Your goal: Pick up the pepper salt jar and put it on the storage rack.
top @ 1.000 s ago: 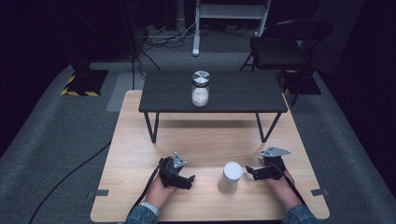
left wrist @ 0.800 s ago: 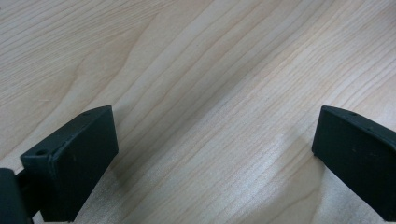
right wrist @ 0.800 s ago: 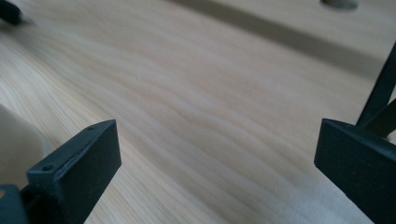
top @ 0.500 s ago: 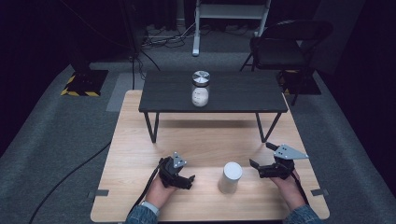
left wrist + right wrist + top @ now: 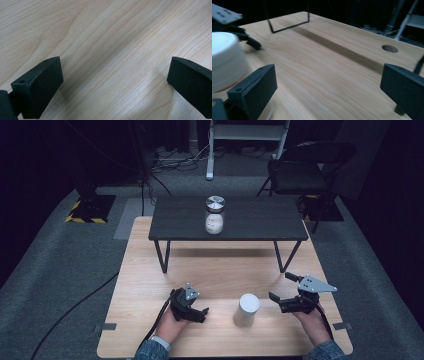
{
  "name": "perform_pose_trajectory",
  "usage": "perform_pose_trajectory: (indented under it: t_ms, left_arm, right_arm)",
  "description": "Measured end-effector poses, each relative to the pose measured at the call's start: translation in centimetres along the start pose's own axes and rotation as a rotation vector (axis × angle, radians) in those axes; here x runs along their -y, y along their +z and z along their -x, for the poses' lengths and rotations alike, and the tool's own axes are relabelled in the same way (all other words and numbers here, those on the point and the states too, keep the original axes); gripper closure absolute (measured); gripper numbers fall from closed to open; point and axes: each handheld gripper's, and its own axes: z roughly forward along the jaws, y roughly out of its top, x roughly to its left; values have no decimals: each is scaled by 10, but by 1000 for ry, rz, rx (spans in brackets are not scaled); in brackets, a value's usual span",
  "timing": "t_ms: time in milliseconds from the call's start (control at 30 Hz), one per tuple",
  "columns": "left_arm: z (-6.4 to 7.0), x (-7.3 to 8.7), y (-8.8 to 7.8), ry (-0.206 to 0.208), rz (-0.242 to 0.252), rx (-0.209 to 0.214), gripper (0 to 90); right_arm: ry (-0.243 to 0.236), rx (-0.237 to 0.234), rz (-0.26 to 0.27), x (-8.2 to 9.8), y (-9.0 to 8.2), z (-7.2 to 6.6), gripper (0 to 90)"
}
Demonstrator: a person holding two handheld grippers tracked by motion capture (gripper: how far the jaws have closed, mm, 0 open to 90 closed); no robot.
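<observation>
From the high view we see the white cup [image 5: 247,309] standing upright on the counter [image 5: 220,270], between our two hands. The right tool [image 5: 286,287] sits just beside the cup on its right, jaws spread wide and aimed toward it, while the left tool [image 5: 199,314] lies a little farther off on the cup's left. So the right hand is nearer, and the cup's long axis runs vertical. Compared with a second ago, the right tool has swung outward from the cup and tilted up — the cup has not moved.

In the left gripper view the left tool's jaws stand wide over bare wood.

In the right gripper view the cup [image 5: 225,62] sits left of the gap, by the left jaw — nothing is held.
</observation>
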Motion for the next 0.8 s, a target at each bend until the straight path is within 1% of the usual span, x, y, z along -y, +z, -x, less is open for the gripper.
perform_pose_trajectory:
  t_ms: [100,233,467,667,800]
  left_arm:
    - [0,0,0,0,0,0,1]
    - [0,0,0,1,0,1,1]
    - [0,0,0,1,0,1,1]
    - [0,0,0,1,0,1,1]
    - [0,0,0,1,0,1,1]
  right_arm:
    - [-10,-42,23,-1,-1,0,3]
    - [-26,-95,48,-3,2,-3,3]
    - [-36,-172,97,-7,7,-8,3]
    - [-64,-238,98,-13,15,-17,3]
    - [-80,-268,96,-16,21,-23,3]
